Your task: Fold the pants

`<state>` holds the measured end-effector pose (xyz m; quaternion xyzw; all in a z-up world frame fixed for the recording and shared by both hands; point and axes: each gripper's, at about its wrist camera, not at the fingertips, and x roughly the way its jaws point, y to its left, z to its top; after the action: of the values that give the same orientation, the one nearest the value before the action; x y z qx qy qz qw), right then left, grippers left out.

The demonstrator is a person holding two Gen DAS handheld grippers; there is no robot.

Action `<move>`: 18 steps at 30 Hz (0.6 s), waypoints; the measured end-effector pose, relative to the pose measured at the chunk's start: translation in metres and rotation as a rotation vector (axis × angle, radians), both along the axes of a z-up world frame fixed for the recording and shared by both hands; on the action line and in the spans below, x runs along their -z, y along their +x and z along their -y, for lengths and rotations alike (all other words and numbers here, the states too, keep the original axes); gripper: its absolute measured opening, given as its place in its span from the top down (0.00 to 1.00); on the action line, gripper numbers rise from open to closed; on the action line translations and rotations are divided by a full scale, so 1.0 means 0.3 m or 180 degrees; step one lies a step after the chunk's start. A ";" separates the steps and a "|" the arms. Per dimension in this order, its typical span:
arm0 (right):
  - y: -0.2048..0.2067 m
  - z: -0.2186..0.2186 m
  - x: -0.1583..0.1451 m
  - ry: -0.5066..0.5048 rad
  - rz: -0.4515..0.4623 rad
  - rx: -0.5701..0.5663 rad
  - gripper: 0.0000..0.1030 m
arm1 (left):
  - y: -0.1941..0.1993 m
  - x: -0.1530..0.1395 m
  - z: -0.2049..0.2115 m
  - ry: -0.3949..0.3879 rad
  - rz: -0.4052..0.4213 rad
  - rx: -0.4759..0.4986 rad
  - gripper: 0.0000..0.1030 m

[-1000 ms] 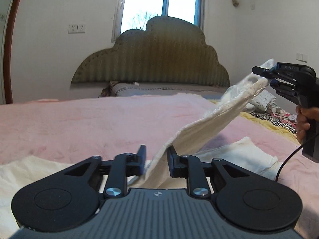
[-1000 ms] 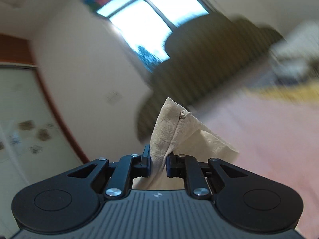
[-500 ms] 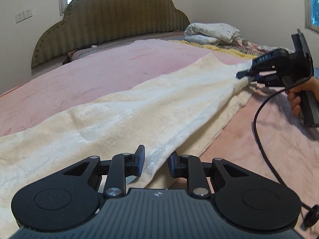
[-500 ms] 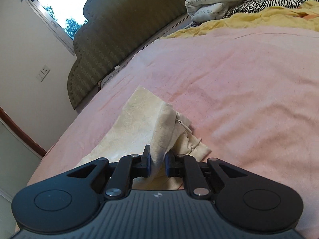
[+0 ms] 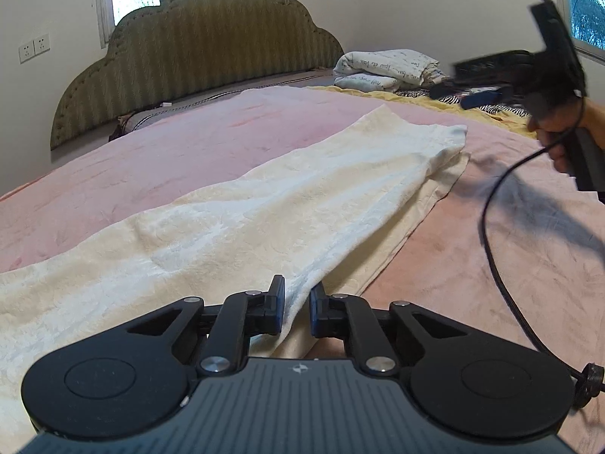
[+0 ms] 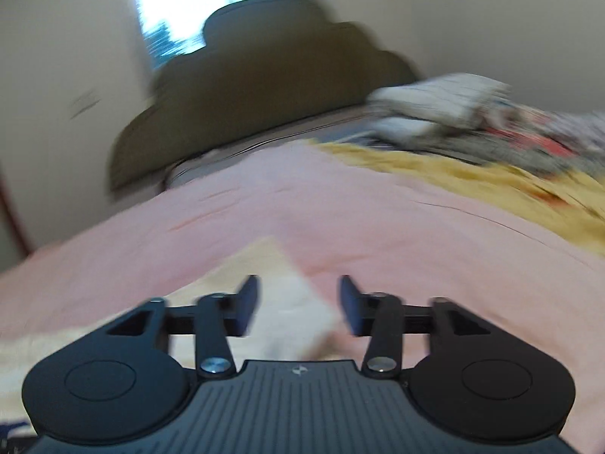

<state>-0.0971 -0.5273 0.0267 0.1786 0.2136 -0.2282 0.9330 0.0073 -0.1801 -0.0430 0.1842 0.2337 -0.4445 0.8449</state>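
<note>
Our left hand-held gripper [image 5: 297,310] stays clamped on the pants [image 5: 234,223] on the bed [image 5: 491,249]; our right hand-held gripper [image 6: 298,304] has just opened, jaws apart, gripping nothing.

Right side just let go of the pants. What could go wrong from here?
1. The left gripper has the cream pants edge between its fingers; its jaws have just been closing. Pulling away now could drag the laid fold askew.
2. The far top-layer end sits short of the layer beneath, so the fold may stay misaligned.
3. The right gripper, jaws just opened and clear of cloth, trails a cable low over the pink blanket; it might snag.
</note>
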 end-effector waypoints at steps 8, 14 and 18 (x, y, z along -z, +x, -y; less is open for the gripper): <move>0.131 -0.058 0.176 0.0387 -0.0436 -0.0654 0.22 | -0.016 0.003 -0.041 0.0046 0.0065 0.0109 0.88; 0.095 -0.236 0.094 -0.0686 -0.0829 -0.0577 0.13 | -0.005 -0.049 -0.089 -0.0053 -0.0310 0.0186 0.64; 0.133 -0.318 0.057 -0.0640 -0.0477 -0.0909 0.00 | 0.013 -0.118 -0.112 -0.0330 -0.0284 0.0020 0.25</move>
<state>-0.0572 -0.4319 0.0096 0.0349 0.2817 -0.1264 0.9505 0.0111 -0.1464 -0.0076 0.1210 0.2472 -0.4665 0.8406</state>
